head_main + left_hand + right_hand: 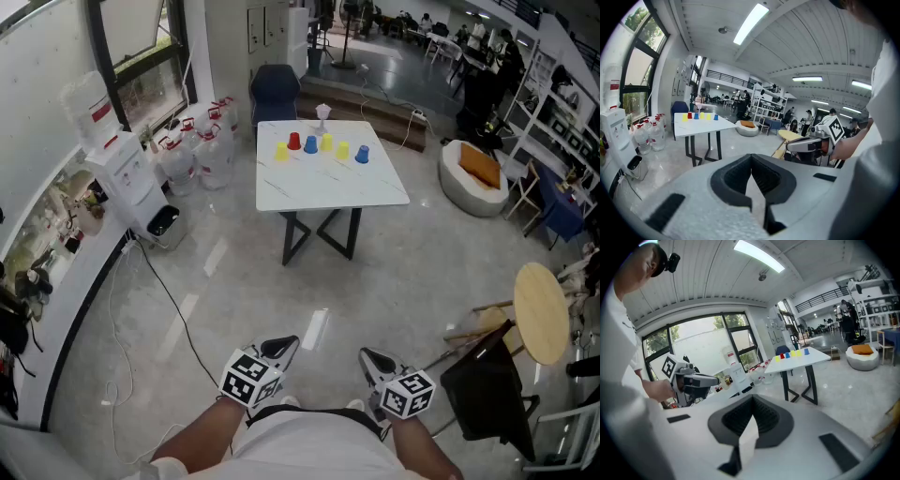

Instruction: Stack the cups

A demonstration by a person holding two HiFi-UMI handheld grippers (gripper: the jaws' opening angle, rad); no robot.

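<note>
I stand well back from the white table (330, 192), and nothing of the stacking is done yet, as far as I can see. The six cups (310, 144) sit apart from one another in a loose row along the table's far half: three yellow, two blue and one red, each standing singly, none nested in another. My left gripper (286, 345) and my right gripper (371, 357) hang low in front of me, far from the table, each with its jaws pressed together and nothing between them. Everything is left to do: walk up to the table, then gather the cups into one stack.
</note>
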